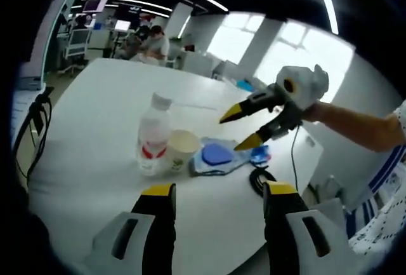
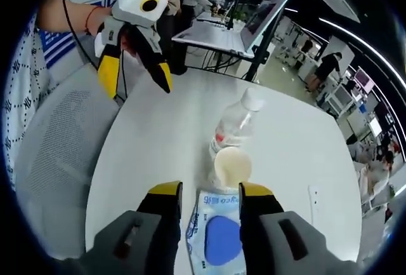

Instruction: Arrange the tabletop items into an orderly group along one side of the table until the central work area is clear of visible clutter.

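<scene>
On the white table (image 1: 95,116) a clear water bottle (image 1: 152,136) with a red label stands beside a paper cup (image 1: 183,150), with a blue-and-white wipes pack (image 1: 219,156) next to the cup. My left gripper (image 1: 219,191) is open, a short way back from them. My right gripper (image 1: 244,127) comes in from the right, open, hovering just above the pack. In the right gripper view, my right gripper (image 2: 211,190) is open with the wipes pack (image 2: 219,237) below its jaws; the cup (image 2: 231,164) and bottle (image 2: 233,126) stand just ahead. The left gripper (image 2: 134,75) hangs open at upper left.
A coiled black cable (image 1: 260,180) lies near the table edge by the pack. A grey mesh chair (image 2: 60,141) stands beside the table. A laptop (image 2: 250,24) sits on a desk beyond. People sit at desks (image 1: 149,43) in the background.
</scene>
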Demonstrator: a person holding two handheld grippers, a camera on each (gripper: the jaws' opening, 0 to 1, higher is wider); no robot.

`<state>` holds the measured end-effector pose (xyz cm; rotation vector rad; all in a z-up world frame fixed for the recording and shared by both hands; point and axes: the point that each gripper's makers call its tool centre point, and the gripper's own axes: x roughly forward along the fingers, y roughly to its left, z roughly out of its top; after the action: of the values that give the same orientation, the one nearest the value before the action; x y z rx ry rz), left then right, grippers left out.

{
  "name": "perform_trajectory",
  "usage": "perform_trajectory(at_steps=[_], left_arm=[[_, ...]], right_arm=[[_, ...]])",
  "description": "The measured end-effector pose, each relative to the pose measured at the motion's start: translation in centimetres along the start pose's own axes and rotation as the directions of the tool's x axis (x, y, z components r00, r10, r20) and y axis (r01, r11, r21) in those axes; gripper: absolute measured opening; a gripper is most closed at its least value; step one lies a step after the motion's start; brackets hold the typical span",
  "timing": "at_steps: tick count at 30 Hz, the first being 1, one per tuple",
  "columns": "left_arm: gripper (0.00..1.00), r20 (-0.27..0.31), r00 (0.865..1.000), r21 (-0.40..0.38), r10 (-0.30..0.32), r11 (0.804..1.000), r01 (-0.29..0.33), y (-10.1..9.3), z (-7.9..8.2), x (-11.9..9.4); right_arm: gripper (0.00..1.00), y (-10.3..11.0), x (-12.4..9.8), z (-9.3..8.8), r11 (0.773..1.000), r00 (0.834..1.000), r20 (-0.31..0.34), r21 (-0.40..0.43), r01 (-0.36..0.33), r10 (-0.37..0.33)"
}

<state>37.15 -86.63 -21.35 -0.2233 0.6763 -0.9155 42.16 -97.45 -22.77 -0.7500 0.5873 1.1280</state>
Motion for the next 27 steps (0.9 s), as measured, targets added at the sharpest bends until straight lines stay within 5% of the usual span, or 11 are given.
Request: perform_trajectory(at_steps=[14, 27], left_arm=[[0.52, -0.014, 0.999, 0.042, -0.030, 0.999, 0.031, -1.5, 0.4, 0.7], [0.52, -0.027, 0.998, 0.083, -0.061, 0.995, 0.063, -3.0, 0.3, 1.4]], right_arm=[[0.33, 0.2, -4.9, -2.5, 0.988, 0.993, 0.040, 0.110, 0.105, -0.109], [0.32, 2.2, -10.1, -6.7, 0.948, 0.976, 0.037, 0.247, 0.200, -0.215]])
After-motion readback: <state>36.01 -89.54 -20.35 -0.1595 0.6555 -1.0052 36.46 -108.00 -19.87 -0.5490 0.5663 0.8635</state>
